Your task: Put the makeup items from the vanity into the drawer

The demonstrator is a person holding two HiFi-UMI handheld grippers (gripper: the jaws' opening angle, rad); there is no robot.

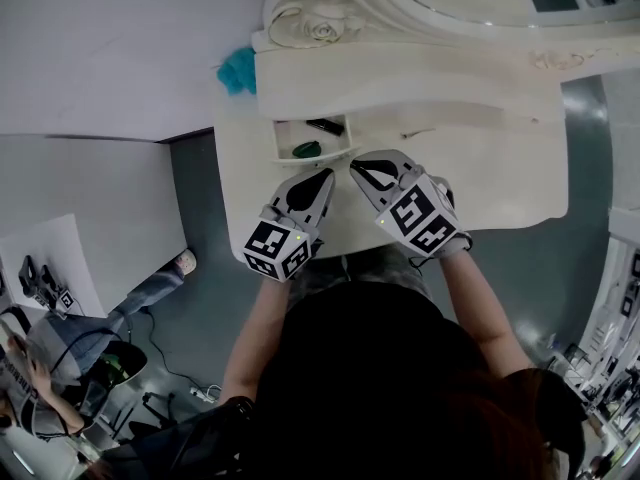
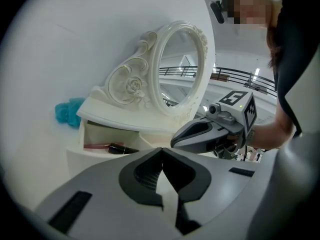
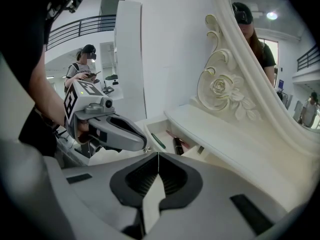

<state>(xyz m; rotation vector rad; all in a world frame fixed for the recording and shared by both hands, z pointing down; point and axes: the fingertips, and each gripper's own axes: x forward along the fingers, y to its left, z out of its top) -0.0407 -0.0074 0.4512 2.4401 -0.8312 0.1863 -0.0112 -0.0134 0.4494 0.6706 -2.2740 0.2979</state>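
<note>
The small drawer (image 1: pixel 287 140) of the white vanity (image 1: pixel 500 158) stands open at the left under the mirror shelf. Inside lie a black tube (image 1: pixel 325 126) and a green item (image 1: pixel 306 149). In the left gripper view the drawer (image 2: pixel 95 134) shows a black lipstick (image 2: pixel 121 148) and a pink stick (image 2: pixel 95 146). The right gripper view shows a green pencil (image 3: pixel 158 140) and the black tube (image 3: pixel 178 146). My left gripper (image 1: pixel 327 174) and right gripper (image 1: pixel 355 165) are both shut and empty, side by side just in front of the drawer.
An oval mirror (image 2: pixel 181 64) in a carved frame rises behind the drawer. A teal fluffy thing (image 1: pixel 238 70) lies at the vanity's back left corner. A small thin object (image 1: pixel 417 134) rests on the tabletop to the right. A person (image 3: pixel 85 66) stands in the background.
</note>
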